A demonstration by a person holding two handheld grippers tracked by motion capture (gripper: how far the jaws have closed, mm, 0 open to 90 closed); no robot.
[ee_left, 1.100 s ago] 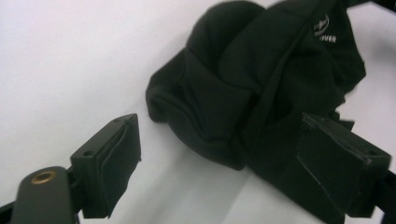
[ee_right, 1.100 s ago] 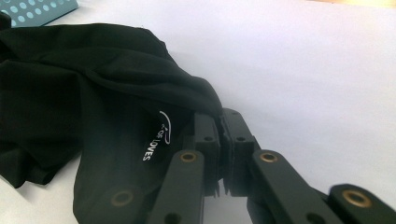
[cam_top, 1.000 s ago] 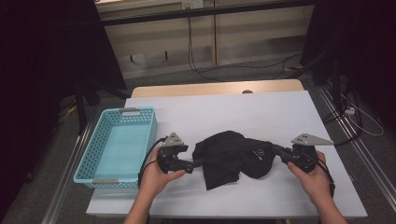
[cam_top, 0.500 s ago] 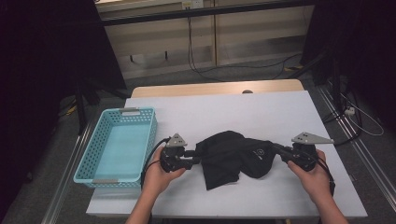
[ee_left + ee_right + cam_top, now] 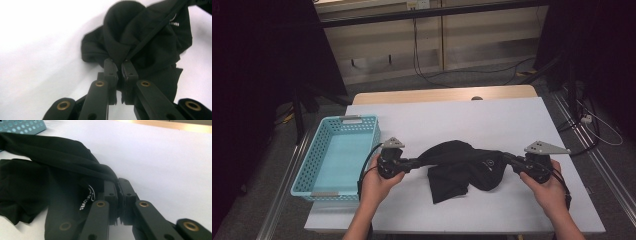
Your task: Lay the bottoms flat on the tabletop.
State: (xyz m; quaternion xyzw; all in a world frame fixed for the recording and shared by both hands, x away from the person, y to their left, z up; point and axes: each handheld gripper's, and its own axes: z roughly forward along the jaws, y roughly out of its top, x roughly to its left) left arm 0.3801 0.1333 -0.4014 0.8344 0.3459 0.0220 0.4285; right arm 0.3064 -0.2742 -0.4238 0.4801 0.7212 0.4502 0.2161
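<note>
Black garment (image 5: 462,169): I see it bunched on the white table (image 5: 472,120), just right of the blue basket (image 5: 337,155).
Left gripper (image 5: 416,161): my jaws have just been closing, now pinching the garment's left edge.
Right gripper (image 5: 508,158): clamped on its right edge.

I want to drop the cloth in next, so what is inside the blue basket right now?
The blue basket shows a bare light-blue floor with nothing lying on it. Its near wall hides a thin strip of the floor behind it, so that strip cannot be checked.
</note>
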